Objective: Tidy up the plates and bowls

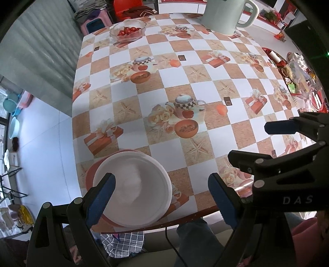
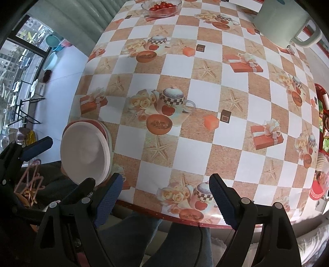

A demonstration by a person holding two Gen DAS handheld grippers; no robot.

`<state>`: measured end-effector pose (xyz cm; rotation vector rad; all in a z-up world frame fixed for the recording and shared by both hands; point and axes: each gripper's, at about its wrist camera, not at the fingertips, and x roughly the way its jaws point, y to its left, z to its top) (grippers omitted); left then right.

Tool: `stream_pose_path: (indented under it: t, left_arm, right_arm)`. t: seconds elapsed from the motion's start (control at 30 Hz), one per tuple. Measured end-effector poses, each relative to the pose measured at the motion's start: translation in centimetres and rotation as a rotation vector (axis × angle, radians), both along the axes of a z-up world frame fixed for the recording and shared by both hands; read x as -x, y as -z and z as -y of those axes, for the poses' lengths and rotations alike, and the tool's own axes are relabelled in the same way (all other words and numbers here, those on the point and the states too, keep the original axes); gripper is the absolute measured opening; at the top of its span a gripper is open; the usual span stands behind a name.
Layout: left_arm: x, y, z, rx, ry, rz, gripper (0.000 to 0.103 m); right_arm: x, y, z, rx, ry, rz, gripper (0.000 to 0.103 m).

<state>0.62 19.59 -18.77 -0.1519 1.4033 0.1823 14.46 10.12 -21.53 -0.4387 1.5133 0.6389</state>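
A white bowl point(image 1: 135, 184) sits on a stack of reddish plates point(image 1: 90, 174) at the near left corner of the table. The stack also shows in the right wrist view point(image 2: 86, 152), with plate rims point(image 2: 105, 131) under the bowl. My left gripper point(image 1: 161, 197) is open and empty, above the table's near edge, its left finger over the bowl's near rim. My right gripper point(image 2: 164, 197) is open and empty, above the near edge to the right of the stack. The right gripper also shows in the left wrist view point(image 1: 265, 141).
The checkered tablecloth point(image 1: 185, 86) covers the table. A glass bowl of tomatoes point(image 1: 127, 30) stands at the far left. A pale green kettle point(image 1: 226, 14) stands at the far side. A red tray of packets point(image 1: 296, 78) sits on the right. The person's legs point(image 2: 164, 236) are below the near edge.
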Motion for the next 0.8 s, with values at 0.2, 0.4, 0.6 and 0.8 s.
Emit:
stream_pose_path:
  t: [0.2, 0.4, 0.6, 0.8]
  left_arm:
    - [0.3, 0.0, -0.2, 0.0, 0.0, 0.001, 0.093]
    - [0.7, -0.1, -0.5, -0.003, -0.013, 0.004, 0.093]
    - [1.3, -0.1, -0.7, -0.004, -0.037, 0.005, 0.093]
    - [2.1, -0.3, -1.4, -0.004, -0.074, 0.009, 0.093]
  right_arm:
    - [0.1, 0.0, 0.1, 0.0, 0.009, 0.001, 0.087]
    - [0.3, 0.0, 0.0, 0.0, 0.009, 0.003, 0.087]
    - [0.8, -0.3, -1.1, 0.001, -0.034, 0.007, 0.087]
    - [1.7, -0.5, -1.5, -0.006, -0.062, 0.017, 0.087]
